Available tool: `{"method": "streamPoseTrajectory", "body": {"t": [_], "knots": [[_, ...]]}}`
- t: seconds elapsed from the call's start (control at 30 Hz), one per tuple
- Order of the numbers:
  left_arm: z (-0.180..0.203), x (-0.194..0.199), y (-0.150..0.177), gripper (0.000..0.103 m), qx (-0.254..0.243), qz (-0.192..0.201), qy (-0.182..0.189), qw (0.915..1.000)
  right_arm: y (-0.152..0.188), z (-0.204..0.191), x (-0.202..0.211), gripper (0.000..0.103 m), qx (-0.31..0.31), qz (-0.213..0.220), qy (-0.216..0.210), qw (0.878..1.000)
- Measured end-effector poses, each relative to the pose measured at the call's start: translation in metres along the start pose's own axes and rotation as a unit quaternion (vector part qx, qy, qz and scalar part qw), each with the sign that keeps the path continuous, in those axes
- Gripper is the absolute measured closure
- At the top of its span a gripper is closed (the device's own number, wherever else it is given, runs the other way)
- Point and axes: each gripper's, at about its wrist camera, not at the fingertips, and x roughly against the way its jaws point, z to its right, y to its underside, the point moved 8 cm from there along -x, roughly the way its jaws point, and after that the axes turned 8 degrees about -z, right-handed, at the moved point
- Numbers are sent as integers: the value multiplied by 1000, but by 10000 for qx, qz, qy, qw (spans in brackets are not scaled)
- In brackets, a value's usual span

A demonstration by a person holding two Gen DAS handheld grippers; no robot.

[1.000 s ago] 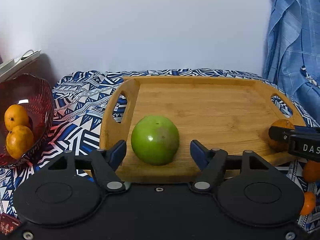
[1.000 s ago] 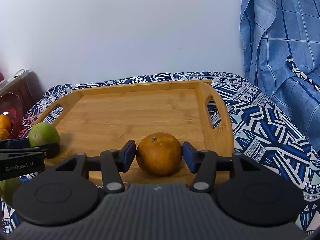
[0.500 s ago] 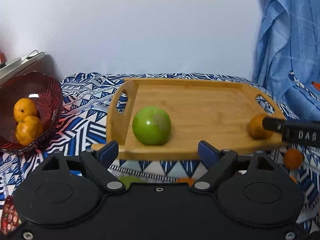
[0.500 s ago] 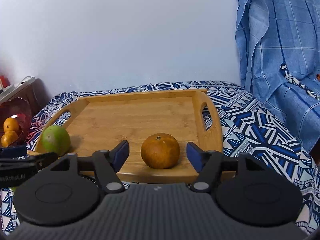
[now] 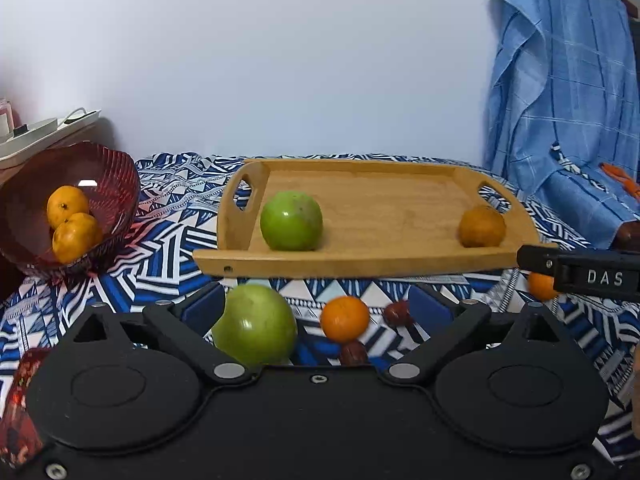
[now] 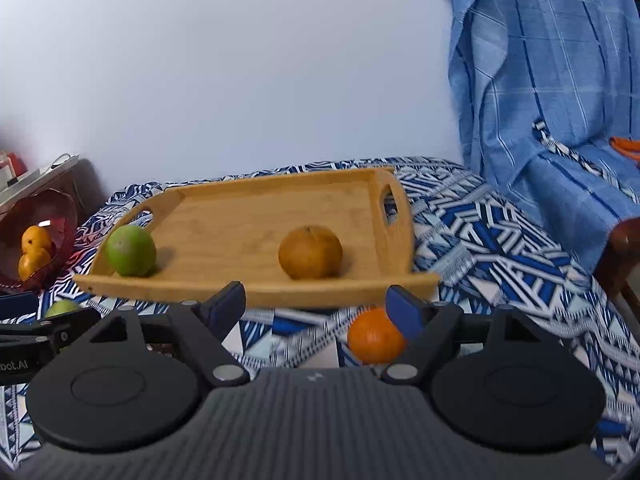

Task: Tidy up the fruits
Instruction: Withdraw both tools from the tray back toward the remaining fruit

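Blue-white patterned cloth (image 5: 172, 264) over table, white wall behind, wooden tray (image 5: 360, 256) at 12 o'clock carrying green apple (image 5: 291, 220) and brown orange (image 5: 481, 227), left claw (image 5: 316, 308) and right claw (image 6: 316, 304) both opening wide, gripping nothing.

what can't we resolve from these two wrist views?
- Left view: small dark fruits by the loose orange are too small to identify; gripper body hides the cloth below.
- Left view: second loose orange is half hidden by the right gripper's finger.
- Right view: green fruit on the cloth is mostly behind the left gripper's finger.
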Motion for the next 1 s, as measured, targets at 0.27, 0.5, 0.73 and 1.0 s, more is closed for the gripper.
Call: {"method": "streamPoseTrajectory", "body": {"t": [0.27, 0.5, 0.73, 1.0], "knots": [[12, 3, 21, 5, -99, -114, 108, 9998, 34, -3, 22, 16, 225, 14, 129, 9997], [18, 0, 33, 5, -64, -244, 176, 9995, 48, -11, 23, 16, 317, -96, 64, 9994], [23, -4, 36, 21, -122, -309, 151, 9993, 45, -16, 23, 17, 500, 141, 307, 9982], [15, -13, 39, 51, 164, -537, 187, 9982, 44, -18, 18, 24, 364, 120, 252, 9989]]}}
